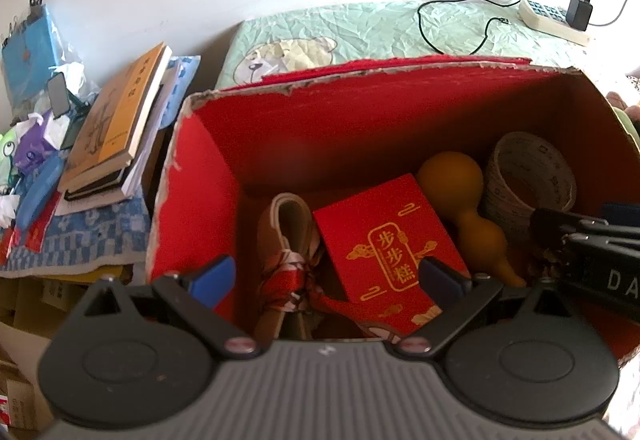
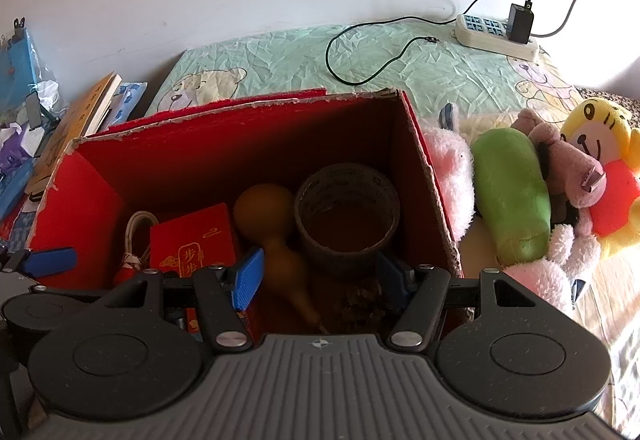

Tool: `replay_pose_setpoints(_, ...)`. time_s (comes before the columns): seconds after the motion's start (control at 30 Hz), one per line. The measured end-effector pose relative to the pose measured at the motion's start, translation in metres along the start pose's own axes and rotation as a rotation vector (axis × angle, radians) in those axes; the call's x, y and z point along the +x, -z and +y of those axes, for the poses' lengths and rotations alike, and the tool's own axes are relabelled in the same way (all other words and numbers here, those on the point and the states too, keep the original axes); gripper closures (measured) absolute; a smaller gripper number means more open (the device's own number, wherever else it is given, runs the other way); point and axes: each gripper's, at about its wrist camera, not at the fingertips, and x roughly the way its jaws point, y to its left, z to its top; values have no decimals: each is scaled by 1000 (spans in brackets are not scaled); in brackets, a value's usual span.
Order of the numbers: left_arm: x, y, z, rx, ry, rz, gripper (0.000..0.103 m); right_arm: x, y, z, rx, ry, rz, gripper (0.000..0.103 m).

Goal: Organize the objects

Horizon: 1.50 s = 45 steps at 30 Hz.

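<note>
An open red cardboard box (image 1: 320, 107) (image 2: 224, 135) stands on the bed. Inside lie a small red gift box with gold lettering (image 1: 384, 240) (image 2: 192, 240), a tan gourd (image 1: 468, 199) (image 2: 268, 215), a roll of tape (image 1: 528, 175) (image 2: 348, 207) and a red-patterned strap bundle (image 1: 288, 264) (image 2: 134, 240). My left gripper (image 1: 324, 276) is open and empty above the gift box. My right gripper (image 2: 320, 276) is open and empty above the gourd and the tape; its body shows at the right edge of the left wrist view (image 1: 600, 252).
A stack of books (image 1: 116, 119) and blue clutter (image 1: 32, 39) sit left of the box. Plush toys (image 2: 540, 179) lie to its right. A power strip (image 2: 496, 33) with a black cable (image 2: 360, 51) rests on the green bedspread (image 2: 280, 51) behind.
</note>
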Motion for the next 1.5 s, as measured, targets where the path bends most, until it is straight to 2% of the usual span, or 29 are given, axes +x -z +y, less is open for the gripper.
replay_pose_setpoints(1.2,-27,0,5,-13,-22,-52,5,-25,7,-4,-10,-2,-64,38)
replay_pose_setpoints(1.5,-36,3,2,-16,-3,-50,4,-34,9,-7,-13,4,-75,38)
